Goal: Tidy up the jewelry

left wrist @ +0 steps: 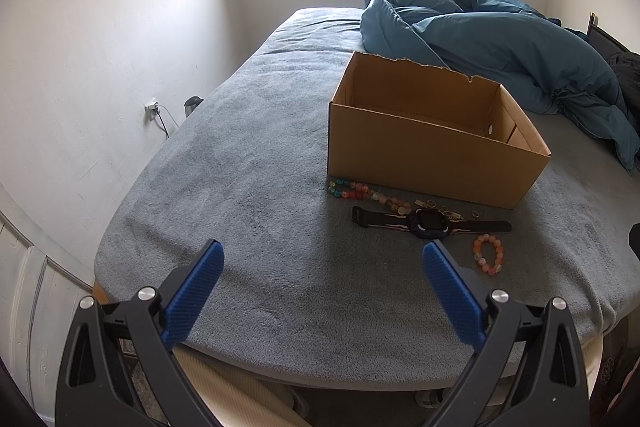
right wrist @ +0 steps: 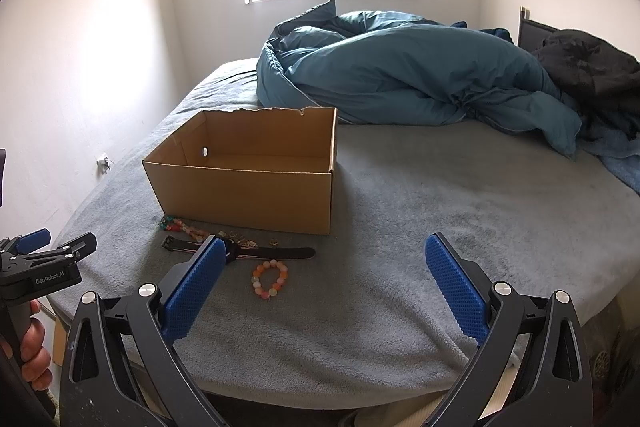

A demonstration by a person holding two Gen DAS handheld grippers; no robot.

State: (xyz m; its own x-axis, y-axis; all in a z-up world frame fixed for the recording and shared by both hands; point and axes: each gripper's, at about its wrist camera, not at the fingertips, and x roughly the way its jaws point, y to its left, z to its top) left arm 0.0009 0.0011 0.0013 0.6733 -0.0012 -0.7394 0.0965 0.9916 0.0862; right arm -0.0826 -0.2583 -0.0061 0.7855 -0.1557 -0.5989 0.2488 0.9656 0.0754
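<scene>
Jewelry lies on the blanket (left wrist: pixel 240 187) before the open box (left wrist: pixel 432 131), both my grippers (left wrist: pixel 322 259) (right wrist: pixel 326 255) spread wide and holding nothing; the bracelet (right wrist: pixel 270 279) looks light, floppy and rolly, so I'd pinch across its beads.

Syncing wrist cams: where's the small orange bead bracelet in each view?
Left wrist: orange bead bracelet lower right, on the grey blanket, just right of the claw's right finger, nearer than the watch.
Right wrist: bracelet lower centre-left, right of the claw's left finger, nearer than the watch strap.
Shared landmark: cardboard box behind it.
</scene>
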